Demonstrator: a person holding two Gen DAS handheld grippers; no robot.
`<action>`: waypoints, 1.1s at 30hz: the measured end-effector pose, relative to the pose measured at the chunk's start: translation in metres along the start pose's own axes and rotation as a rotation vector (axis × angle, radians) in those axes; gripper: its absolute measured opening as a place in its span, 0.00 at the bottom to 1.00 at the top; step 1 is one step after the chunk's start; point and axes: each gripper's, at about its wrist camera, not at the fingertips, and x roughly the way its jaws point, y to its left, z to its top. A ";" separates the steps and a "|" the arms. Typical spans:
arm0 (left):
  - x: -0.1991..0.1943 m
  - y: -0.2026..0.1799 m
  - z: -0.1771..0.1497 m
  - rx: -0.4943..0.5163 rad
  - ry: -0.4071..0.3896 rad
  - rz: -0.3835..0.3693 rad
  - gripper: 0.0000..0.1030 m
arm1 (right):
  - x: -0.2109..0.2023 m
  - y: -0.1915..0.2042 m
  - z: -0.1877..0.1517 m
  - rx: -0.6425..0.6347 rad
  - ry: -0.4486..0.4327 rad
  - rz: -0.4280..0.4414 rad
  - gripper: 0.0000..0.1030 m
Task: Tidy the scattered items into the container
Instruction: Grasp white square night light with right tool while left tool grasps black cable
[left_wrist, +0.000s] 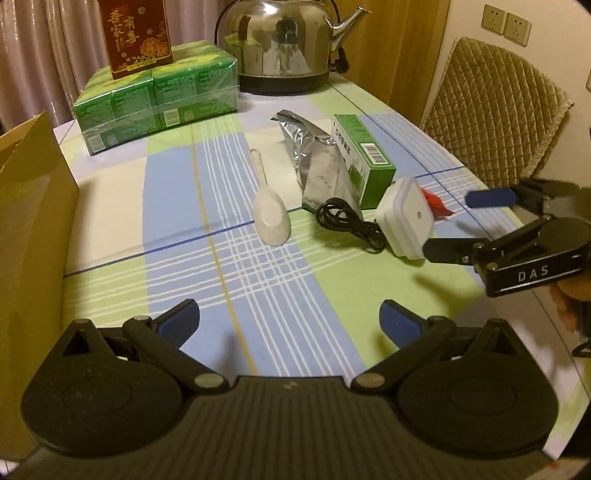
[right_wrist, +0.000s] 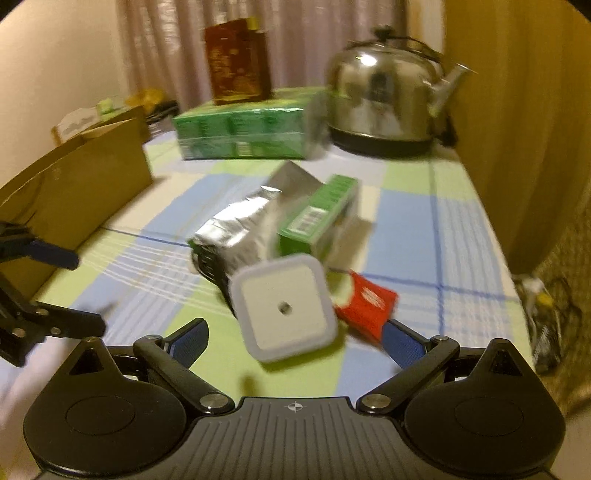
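Blurring the right wrist view, the right tool (right_wrist: 291, 341), fingers apart, nears the white square charger (right_wrist: 286, 308) on the bench (left_wrist: 258, 266), partly hiding a red packet (right_wrist: 367, 304); left tool (left_wrist: 290, 323) gapes empty.

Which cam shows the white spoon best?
Left wrist: the white spoon lies whole and sharp on the tablecloth, left of the black cable. The right wrist view is motion-blurred; I can't find the spoon there.

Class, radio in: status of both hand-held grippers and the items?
Left hand-held gripper open, empty. Right hand-held gripper open around white square plug-in device. Brown cardboard box waiting. Red packet alongside.
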 end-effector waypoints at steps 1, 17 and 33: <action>0.002 0.001 0.000 0.000 0.001 0.001 0.99 | 0.004 0.002 0.002 -0.020 -0.003 0.009 0.95; 0.004 0.014 -0.005 -0.013 0.007 -0.007 0.99 | 0.027 0.021 -0.001 -0.093 0.047 0.059 0.61; 0.027 -0.009 0.016 -0.064 0.019 -0.069 0.79 | -0.012 0.013 -0.027 -0.014 0.059 -0.053 0.61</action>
